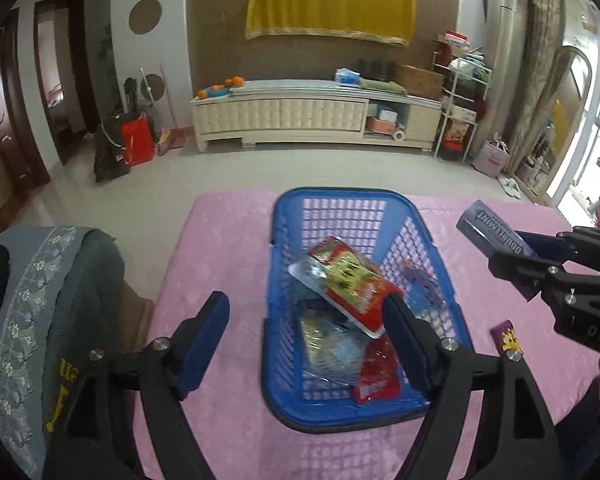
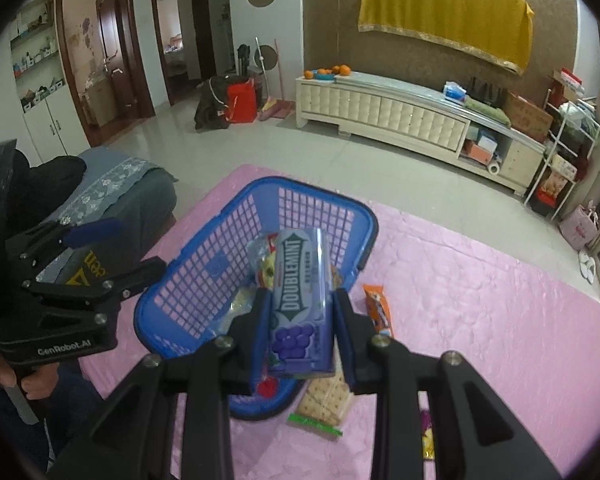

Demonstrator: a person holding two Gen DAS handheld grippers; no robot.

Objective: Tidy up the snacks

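Pink soft cloth (image 1: 228, 248) covers the table, and behind it a big room shows a long white cabinet (image 1: 300, 116) with a yellow cloth (image 1: 328, 4) hanging on the brown wall above it.

Left tongs (image 1: 306, 320) hang over the near end of the blue basket (image 1: 328, 196). Their two blue pads stand wide apart and nothing is between them. One pad is over the pink cloth just outside the basket, and the other is over the snacks inside it.

Right tongs (image 2: 301, 322) squeeze a purple gum pack (image 2: 300, 300) with the word DOUBLEMINT and a bunch of grapes on it. The pads press on both long sides of the pack. The pack stands up on its end and is held in the air above the near corner of the basket. In the left view it shows up at the right side of the basket, tilted, with the tongs behind it.

Inside the basket lie a few snacks. A red and yellow bag (image 1: 348, 280) leans on top, a small red packet (image 1: 376, 376) lies near the front wall, and a clear packet (image 1: 332, 348) lies next to it.

Outside the basket, on the pink cloth, an orange snack bar (image 2: 378, 306) lies just beside the right wall. A pack of crackers (image 2: 326, 398) lies by the near corner, partly under the tongs. A small purple and yellow packet (image 1: 508, 338) lies a bit further to the right.

A grey chair with flower trim (image 1: 40, 280) stands to the left of the table
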